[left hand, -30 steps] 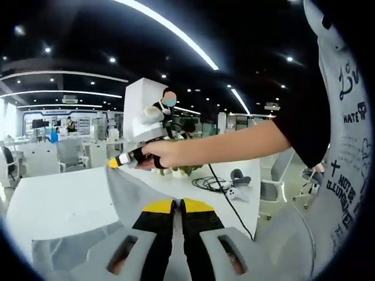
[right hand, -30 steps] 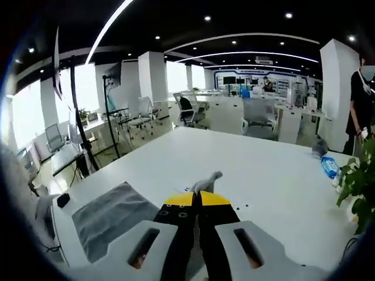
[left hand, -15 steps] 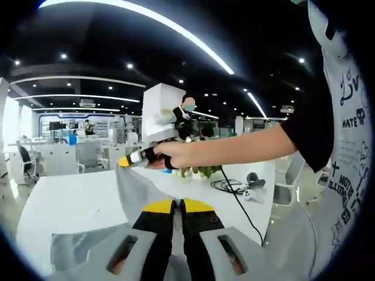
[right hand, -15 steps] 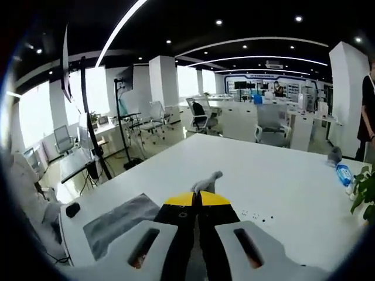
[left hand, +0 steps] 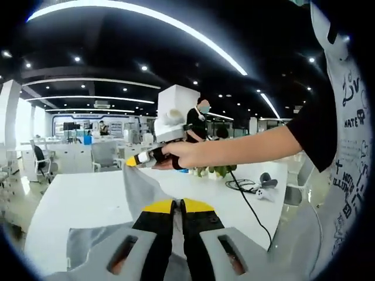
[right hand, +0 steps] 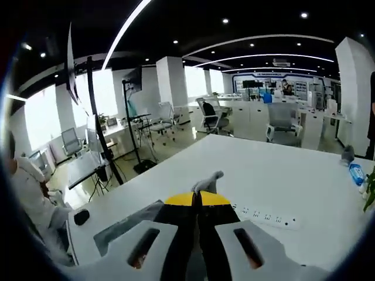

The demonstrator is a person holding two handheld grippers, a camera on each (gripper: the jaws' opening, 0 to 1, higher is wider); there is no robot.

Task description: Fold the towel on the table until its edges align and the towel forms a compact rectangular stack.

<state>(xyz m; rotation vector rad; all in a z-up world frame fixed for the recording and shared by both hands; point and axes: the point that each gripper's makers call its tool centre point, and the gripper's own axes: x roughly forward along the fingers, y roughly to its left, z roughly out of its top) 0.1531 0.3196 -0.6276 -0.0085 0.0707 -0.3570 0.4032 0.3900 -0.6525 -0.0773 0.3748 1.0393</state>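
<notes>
Grey towel (left hand: 143, 187) lifted off the white bench (left hand: 76, 202), one corner clamped in left gripper (left hand: 177, 205), another pinched in right gripper (right hand: 197, 199), raised by outstretched hand (left hand: 179, 156).

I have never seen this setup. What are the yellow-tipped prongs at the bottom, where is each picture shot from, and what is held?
No robot here: a person holds a two-jaw gripper in each hand, and a fisheye camera rides on each one. The prongs are that gripper's own jaws. In the left gripper view, the left gripper is shut on a grey towel, and the person's hand carries the right gripper across. In the right gripper view, the right gripper pinches another part of the towel, lifted above the white table. A power strip lies on the table.
</notes>
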